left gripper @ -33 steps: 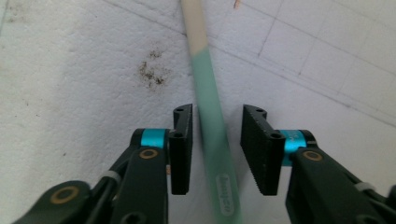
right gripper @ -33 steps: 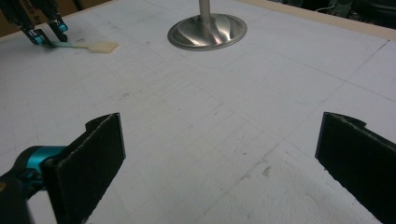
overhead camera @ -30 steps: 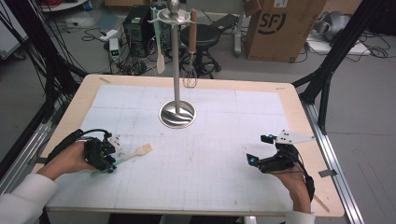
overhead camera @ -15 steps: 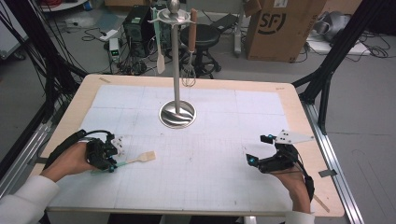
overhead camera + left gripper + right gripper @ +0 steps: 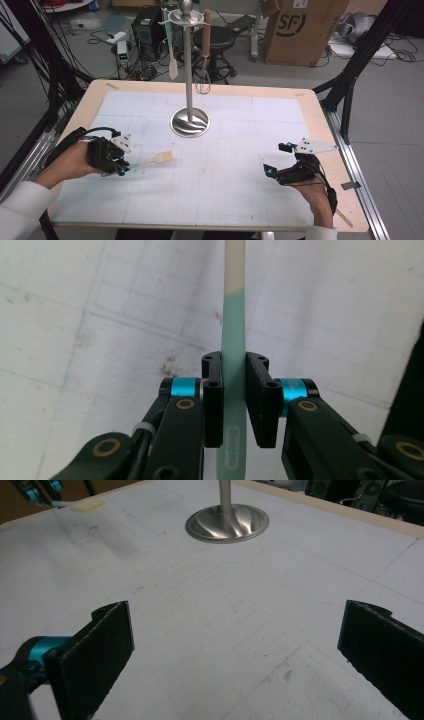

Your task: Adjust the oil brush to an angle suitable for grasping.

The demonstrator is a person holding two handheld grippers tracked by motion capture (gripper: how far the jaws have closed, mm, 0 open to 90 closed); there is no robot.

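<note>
The table [image 5: 320,107] is seen from above, facing twelve o'clock. The stand base [image 5: 190,121] at eleven o'clock is shared with the close, low right gripper view.

A: The spatula [image 5: 234,330] has a mint-green handle and a cream blade; the grippers' pads are black with teal collars.

B: The mat [image 5: 240,165] is white with a faint grid, and the stand [image 5: 190,121] is probably brushed silver.
</note>
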